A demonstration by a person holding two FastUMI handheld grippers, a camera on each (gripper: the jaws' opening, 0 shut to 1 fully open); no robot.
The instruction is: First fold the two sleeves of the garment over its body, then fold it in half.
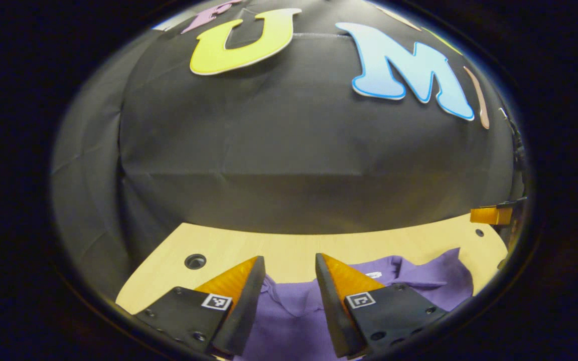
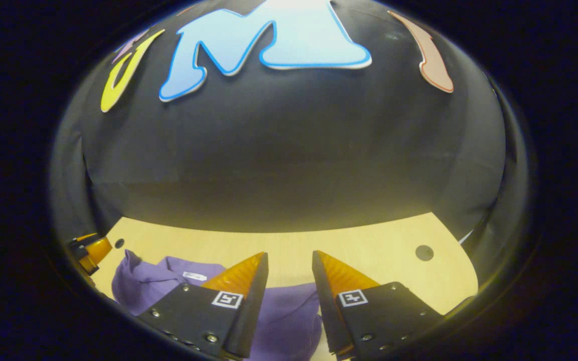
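Note:
A purple collared garment (image 1: 299,306) lies on the pale wooden table (image 1: 289,248), its collar with a white tag (image 1: 373,275) toward the far side. In the left gripper view my left gripper (image 1: 289,263) hangs open over the garment's left shoulder, nothing between its fingers. The right gripper's tip (image 1: 492,214) shows at the far right edge. In the right gripper view the garment (image 2: 168,278) spreads at lower left, with its white tag (image 2: 194,276) in sight. My right gripper (image 2: 289,258) stands open above the garment's right side. The left gripper's tip (image 2: 91,250) shows at the left edge.
The table (image 2: 369,250) has round holes near its corners (image 1: 195,261) (image 2: 424,252) (image 1: 479,232). The black cloth wall rises just behind the table's far edge. Bare wood lies between the garment and that wall.

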